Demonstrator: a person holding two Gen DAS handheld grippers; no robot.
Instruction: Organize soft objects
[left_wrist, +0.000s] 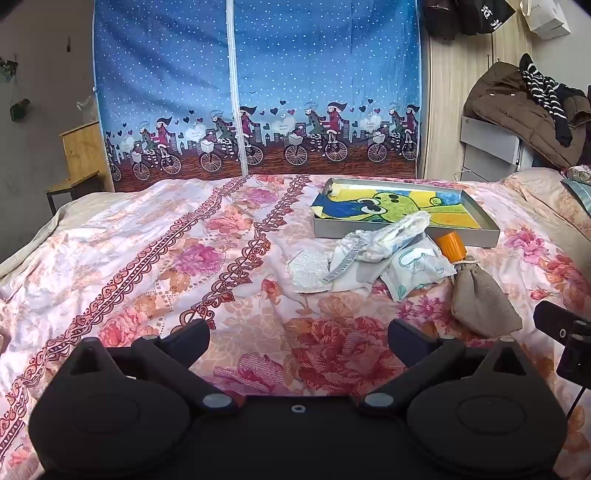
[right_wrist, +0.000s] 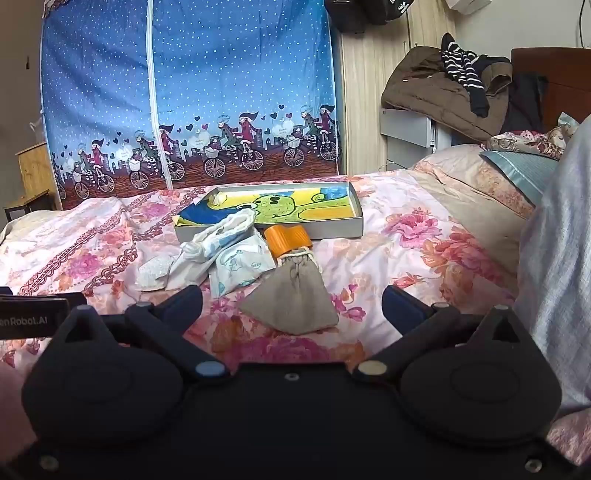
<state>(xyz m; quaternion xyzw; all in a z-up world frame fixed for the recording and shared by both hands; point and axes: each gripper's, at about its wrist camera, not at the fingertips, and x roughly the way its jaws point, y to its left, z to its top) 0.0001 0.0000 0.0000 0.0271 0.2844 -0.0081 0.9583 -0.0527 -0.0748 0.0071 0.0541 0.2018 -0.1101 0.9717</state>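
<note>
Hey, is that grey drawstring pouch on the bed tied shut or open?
Shut: the grey drawstring pouch has its neck gathered tight under a cord, and it lies flat on the bedspread.

Right gripper (right_wrist: 291, 306) jaws wide apart, empty, over floral bedspread (right_wrist: 406, 236); grey drawstring pouch (right_wrist: 291, 295) lies between fingertips.

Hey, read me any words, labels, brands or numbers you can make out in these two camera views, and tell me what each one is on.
"enRobot.AI": white letters on the black left gripper body, cut off at the frame's left edge, so the start is missing.
White characters on the black bag hanging top right: too small to read.
Pale print on the white pouch: blurred, unreadable.
Small writing in the hearts on the blue wardrobe cover: unreadable.
</note>
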